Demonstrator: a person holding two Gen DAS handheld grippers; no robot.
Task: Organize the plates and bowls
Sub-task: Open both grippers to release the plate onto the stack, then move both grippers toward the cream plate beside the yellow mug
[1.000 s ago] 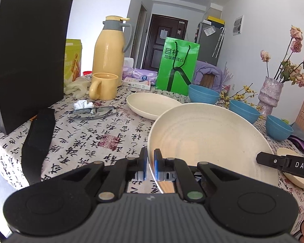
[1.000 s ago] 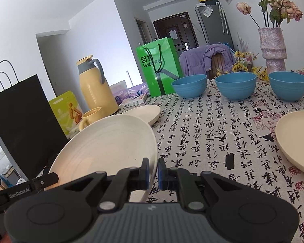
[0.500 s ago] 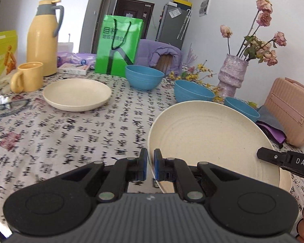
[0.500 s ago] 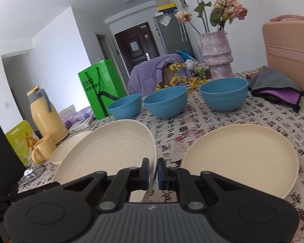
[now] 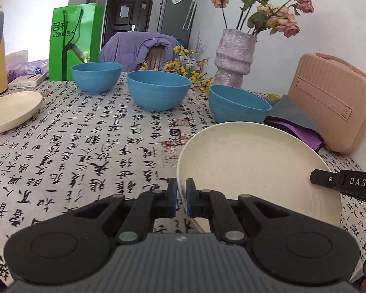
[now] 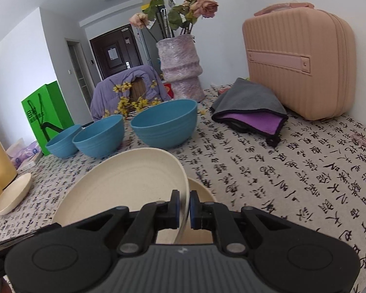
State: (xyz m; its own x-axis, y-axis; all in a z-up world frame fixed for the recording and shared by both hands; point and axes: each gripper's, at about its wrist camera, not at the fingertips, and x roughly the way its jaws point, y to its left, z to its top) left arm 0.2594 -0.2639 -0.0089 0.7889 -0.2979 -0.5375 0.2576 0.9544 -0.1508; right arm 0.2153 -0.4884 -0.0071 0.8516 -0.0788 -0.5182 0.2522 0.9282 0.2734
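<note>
**Cream plate carried across between both grippers**

Left wrist: "DAS" is showing on the right gripper (image 5: 344,185); the black bag and yellow mug have gone from sight. The left gripper (image 5: 180,199) is pinching the held plate (image 5: 251,171) narrowly, near the table's right edge.

Right wrist: its narrow jaws are clamping the opposite rim, now over a second plate (image 6: 202,193) beneath.

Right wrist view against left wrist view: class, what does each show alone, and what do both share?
Only the right wrist view shows a second cream plate lying under the held one, and the ceiling.

Only the left wrist view shows the fridge and the boxes by the green bag.

Both show the held cream plate, three blue bowls, vase and pink case.
</note>
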